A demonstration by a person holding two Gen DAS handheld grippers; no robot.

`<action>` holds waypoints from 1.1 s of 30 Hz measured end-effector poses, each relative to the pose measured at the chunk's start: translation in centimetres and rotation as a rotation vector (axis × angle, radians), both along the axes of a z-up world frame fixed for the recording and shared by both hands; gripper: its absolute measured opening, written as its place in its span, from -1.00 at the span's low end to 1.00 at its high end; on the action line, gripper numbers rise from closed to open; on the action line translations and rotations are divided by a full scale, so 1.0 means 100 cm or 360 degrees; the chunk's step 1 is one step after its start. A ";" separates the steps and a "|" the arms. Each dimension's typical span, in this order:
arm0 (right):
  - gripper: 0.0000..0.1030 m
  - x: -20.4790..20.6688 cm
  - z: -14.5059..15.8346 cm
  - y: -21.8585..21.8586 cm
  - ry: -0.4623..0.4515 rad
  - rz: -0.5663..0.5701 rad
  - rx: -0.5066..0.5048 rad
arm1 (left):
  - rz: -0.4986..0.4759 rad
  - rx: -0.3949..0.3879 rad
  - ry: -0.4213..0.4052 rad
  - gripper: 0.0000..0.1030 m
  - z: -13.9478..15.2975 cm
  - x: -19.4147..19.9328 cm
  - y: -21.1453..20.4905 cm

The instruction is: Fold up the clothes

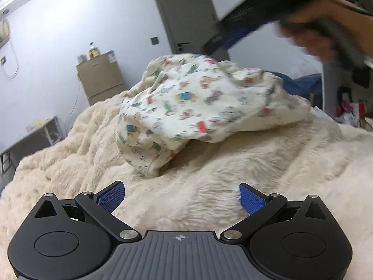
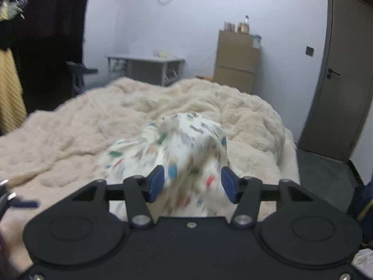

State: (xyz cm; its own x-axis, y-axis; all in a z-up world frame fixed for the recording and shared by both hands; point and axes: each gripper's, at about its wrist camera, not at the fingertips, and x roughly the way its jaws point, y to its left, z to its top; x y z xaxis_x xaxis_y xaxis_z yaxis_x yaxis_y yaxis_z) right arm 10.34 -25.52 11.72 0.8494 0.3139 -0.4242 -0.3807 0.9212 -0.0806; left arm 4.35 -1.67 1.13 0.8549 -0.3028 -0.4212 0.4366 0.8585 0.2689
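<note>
Printed garment [image 1: 198, 102], centre frame: thin matt woven cloth, creased. Blanket [image 1: 256, 163] beneath it: deep-pile cream plush, shaggy and rough. Left gripper [image 1: 181, 198], lower frame: matt black plastic links, bright metal rivets, ribbed grey housing, textured blue pads [image 1: 112, 196]. Door [image 2: 338, 88], right: smooth satin grey.

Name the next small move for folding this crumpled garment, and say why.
Probably close the right tool on the printed garment: its open pads flank the bunched cloth without pressing it, while the left tool hangs open over bare blanket.
</note>
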 end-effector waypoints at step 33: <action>0.03 -0.084 -0.066 0.037 -0.0245 0.0015 -0.0504 | 0.0254 -0.0218 0.0236 -0.90 -0.009 0.134 0.009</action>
State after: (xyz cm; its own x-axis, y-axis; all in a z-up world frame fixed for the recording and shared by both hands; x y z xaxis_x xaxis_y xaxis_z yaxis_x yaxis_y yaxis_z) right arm 1.98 -21.83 5.08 0.9085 0.1956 -0.3692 -0.3505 0.8377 -0.4188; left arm 17.71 -0.78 0.24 0.8285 -0.2317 -0.5098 0.3185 0.9438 0.0887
